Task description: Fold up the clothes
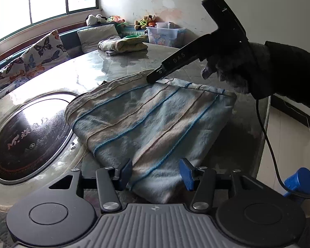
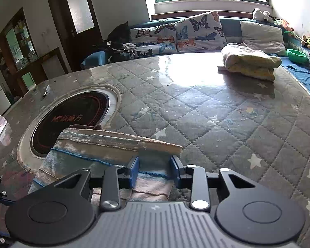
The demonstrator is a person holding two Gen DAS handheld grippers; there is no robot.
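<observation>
Quilted, star-printed table (image 2: 217,124) fills both views, with a round hob (image 2: 72,119) set into it and a sofa (image 2: 196,33) behind. Just ahead of the left tongs (image 1: 156,174) lies a striped cloth (image 1: 155,122), doubled over into a thick rectangle; its far hem sits under the right tongs (image 2: 155,170). Both pairs stand with jaws apart, clamping nothing. A second bundle (image 2: 250,64) rests well beyond the right tongs, already folded. I judge the cloth at least one fold in; whether more is wanted I cannot tell. Its long axis runs away from the left tongs, stripes alongside.
</observation>
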